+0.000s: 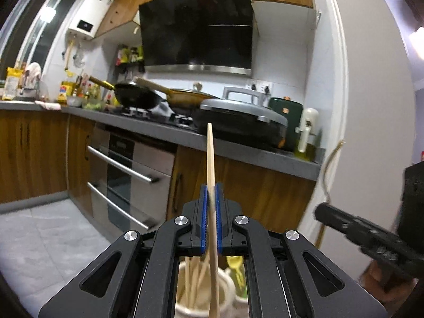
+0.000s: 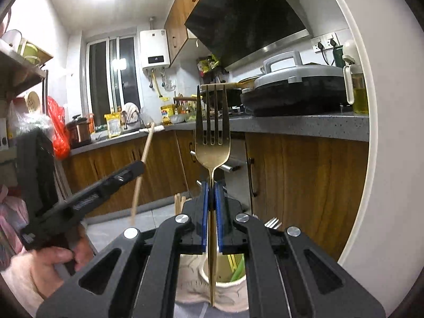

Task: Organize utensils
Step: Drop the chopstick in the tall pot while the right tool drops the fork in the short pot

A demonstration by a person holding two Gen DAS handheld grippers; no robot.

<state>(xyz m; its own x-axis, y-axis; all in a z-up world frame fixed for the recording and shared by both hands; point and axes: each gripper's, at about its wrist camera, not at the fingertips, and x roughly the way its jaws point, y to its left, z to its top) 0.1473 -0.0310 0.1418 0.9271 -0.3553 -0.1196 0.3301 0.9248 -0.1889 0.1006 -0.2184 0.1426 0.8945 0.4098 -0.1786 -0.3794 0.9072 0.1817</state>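
My left gripper is shut on a wooden chopstick that points up and forward. Its lower end hangs over a cream holder with several more chopsticks in it. My right gripper is shut on the neck of a gold fork, tines up. The fork's handle reaches down over a cream cup. In the right wrist view the left gripper shows at the left, held by a hand, with the chopstick slanting through it. The right gripper's body shows at the right of the left wrist view.
A grey kitchen counter runs ahead with pans, a lidded grey electric pan and an oil bottle. Wooden cabinets and a steel oven stand below it. A white rounded wall edge is at the right. Another fork's tines poke up near the cup.
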